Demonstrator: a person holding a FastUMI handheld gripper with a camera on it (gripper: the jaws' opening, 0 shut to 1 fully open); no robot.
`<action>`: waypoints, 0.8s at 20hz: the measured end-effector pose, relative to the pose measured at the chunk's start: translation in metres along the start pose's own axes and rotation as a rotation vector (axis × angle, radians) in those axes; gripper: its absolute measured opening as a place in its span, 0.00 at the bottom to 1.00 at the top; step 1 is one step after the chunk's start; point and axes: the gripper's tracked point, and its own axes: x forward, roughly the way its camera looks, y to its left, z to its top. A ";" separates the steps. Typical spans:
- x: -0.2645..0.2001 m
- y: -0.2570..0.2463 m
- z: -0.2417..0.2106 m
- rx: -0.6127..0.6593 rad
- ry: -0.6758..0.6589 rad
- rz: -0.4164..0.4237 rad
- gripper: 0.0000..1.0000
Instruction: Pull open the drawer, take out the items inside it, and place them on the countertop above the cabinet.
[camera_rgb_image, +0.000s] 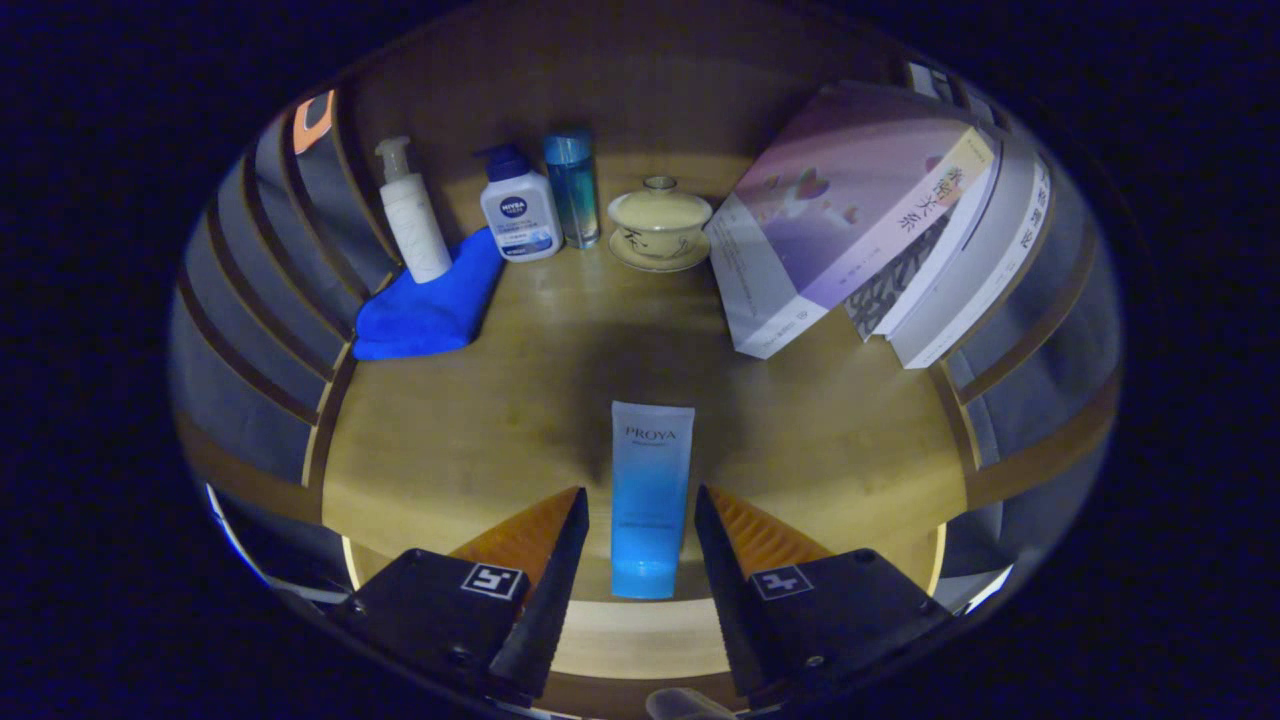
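The gripper (640, 520) hangs over the wooden countertop (480, 420) with its fingers spread. A tube (650, 495) lies flat on the wood between them, its cap end nearest the gripper and its crimped end pointing away. There is a gap on each side of the tube, so neither finger touches it.

Beyond the fingers, along the back of the countertop, stands a row of containers. A white pump bottle (412, 212) stands at the left, on the edge of a folded blue cloth (430, 305). Just beside it is a squat white bottle (520, 212) with a dark blue pump, and next to that a tall blue bottle (572, 188), both upright. Then comes a lidded cup (660, 222) on its saucer, lid in place, so I cannot tell what it holds.

To the right, a few books (870, 220) lean together against the slatted side wall (1040, 340), the front one showing a purple cover. A matching slatted wall (270, 270) closes the left side.
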 end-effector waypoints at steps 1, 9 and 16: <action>-0.001 -0.001 0.000 0.005 -0.014 -0.004 0.69; -0.016 0.000 -0.008 0.003 -0.072 0.009 0.69; -0.089 0.015 -0.022 -0.049 -0.318 0.094 0.69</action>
